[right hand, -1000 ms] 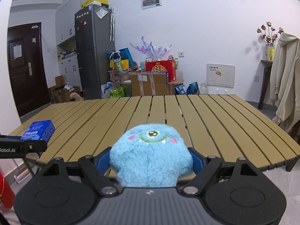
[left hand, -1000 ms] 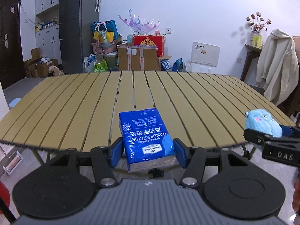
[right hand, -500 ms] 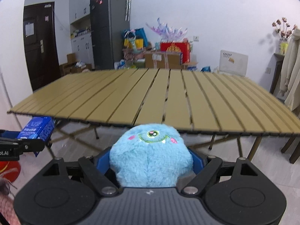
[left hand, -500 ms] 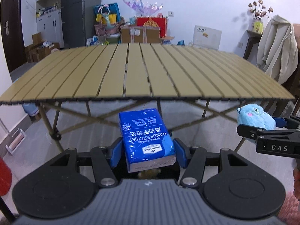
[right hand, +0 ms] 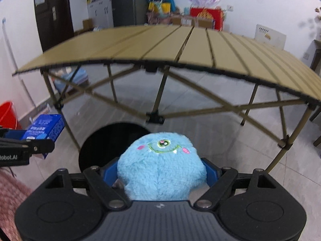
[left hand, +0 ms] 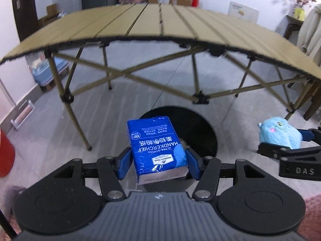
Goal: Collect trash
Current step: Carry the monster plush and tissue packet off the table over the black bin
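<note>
Between the blue pads of my left gripper in the left wrist view sits the blue tissue pack, pinched across its short sides at the near end, with the far end sticking out unsupported. I judge it light and soft: the film wrapper is glossy and looks slippery, and the contents should compress, so the flat side faces are the right place to hold and the pinch should not be eased until release. Just beyond the pack, on the floor below it, lies the round black bin opening, near the front legs of the slatted folding table. Far right in this view, my right gripper carries the blue plush toy.

Low in the right wrist view, the right gripper has its pads pressed into both flanks of the plush toy, the fur bulging past them. I judge it very light, springy and non-fragile; the grip across its widest part is sound, though the pile may cling to the pads on letting go. The bin opening shows behind and left of the toy. At far left, the tissue pack is visible in the left gripper.
</note>
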A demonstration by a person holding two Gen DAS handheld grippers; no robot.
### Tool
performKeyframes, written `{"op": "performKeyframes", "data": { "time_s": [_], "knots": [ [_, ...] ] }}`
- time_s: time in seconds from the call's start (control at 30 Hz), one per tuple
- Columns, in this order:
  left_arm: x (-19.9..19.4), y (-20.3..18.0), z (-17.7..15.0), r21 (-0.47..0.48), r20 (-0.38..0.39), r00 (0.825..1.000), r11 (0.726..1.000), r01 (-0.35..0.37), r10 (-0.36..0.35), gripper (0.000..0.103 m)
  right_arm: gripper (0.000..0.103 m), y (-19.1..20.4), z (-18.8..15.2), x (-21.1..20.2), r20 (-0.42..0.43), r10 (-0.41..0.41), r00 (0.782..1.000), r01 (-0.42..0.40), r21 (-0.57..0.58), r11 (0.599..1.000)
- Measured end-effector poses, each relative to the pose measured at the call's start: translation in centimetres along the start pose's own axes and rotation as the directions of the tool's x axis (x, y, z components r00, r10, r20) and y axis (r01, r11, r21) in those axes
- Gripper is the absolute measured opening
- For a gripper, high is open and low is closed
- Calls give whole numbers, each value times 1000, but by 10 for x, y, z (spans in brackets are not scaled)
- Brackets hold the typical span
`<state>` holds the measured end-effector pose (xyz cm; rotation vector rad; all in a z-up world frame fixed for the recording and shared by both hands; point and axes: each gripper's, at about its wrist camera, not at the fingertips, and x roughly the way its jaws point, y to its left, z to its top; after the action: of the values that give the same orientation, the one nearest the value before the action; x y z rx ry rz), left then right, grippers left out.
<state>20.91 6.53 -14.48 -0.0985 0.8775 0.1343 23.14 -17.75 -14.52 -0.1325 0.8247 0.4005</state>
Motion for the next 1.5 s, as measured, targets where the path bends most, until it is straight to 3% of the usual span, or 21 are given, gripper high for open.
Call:
{"op": "performKeyframes", "data": {
  "time_s": [0.33,0.73,1.2,1.5],
  "knots": [
    [32,18,-10,-28,-74,996,998,-52,50,58,83,12,-12,41,-141,-15,990,10,-40,999],
    [65,50,-12,-72,-141,984,990,-120,109,58,83,22,-23,67,-231,-28,973,11,-75,997],
    [75,59,-3,-102,-148,980,984,-148,132,58,83,28,-1,77,-201,1,980,-10,-47,999],
    [80,73,2,-136,-153,975,974,-181,160,58,83,56,22,104,-188,22,982,-35,-67,997]
  ]
}}
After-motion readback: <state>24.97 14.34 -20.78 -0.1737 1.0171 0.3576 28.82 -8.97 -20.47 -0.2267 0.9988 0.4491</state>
